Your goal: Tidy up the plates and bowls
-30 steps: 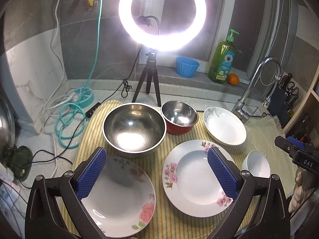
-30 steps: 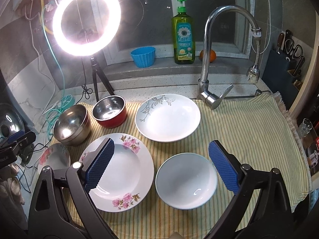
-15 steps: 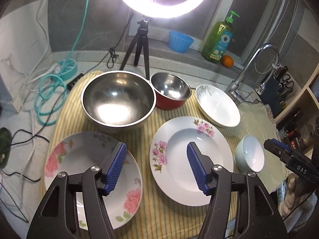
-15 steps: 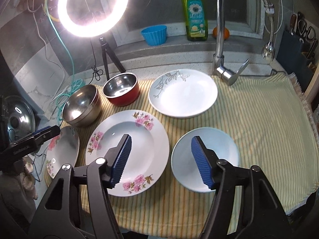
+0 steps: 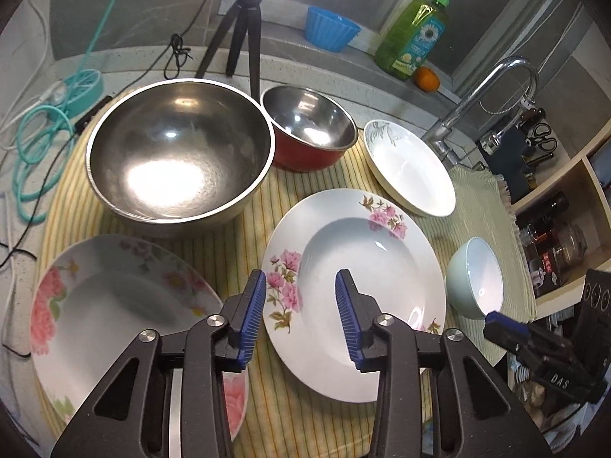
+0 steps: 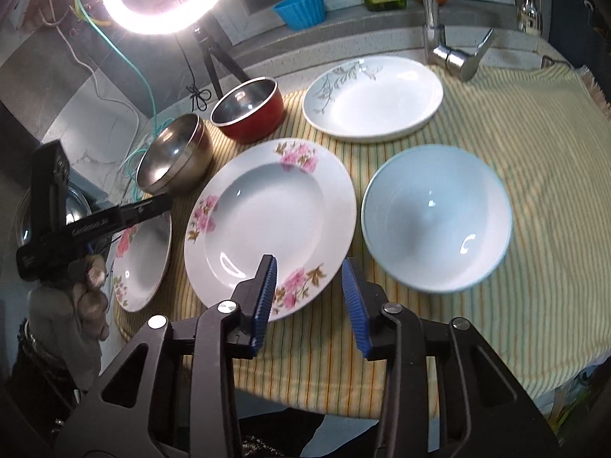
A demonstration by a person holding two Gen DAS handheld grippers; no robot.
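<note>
A: So, biggest first: a yellow striped woven cloth (image 5: 275, 206) covers the counter, and everything sits on it

B: Then the large steel bowl (image 5: 179, 149), round and mirror-smooth, mouth up, at the back left?

A: Yes. Beside it is the glossy floral plate (image 5: 355, 286) in the middle, lying flat, with a second rose-printed plate (image 5: 114, 305) at the near left edge of the cloth

B: And behind those?

A: A white plate with a grey leaf sprig (image 6: 374, 95) near the faucet (image 6: 439, 38), and a red bowl with a steel lining (image 5: 309, 129), touching the big steel bowl's rim. Smallest is the pale blue ceramic bowl (image 6: 435, 217), upright, just right of the central plate

B: The grippers?

A: The left gripper (image 5: 301, 316) hovers over the central plate's near left rim, jaws narrowly apart, empty. The right gripper (image 6: 309, 297) hangs over that plate's near right rim, also narrowly parted, holding nothing
</note>
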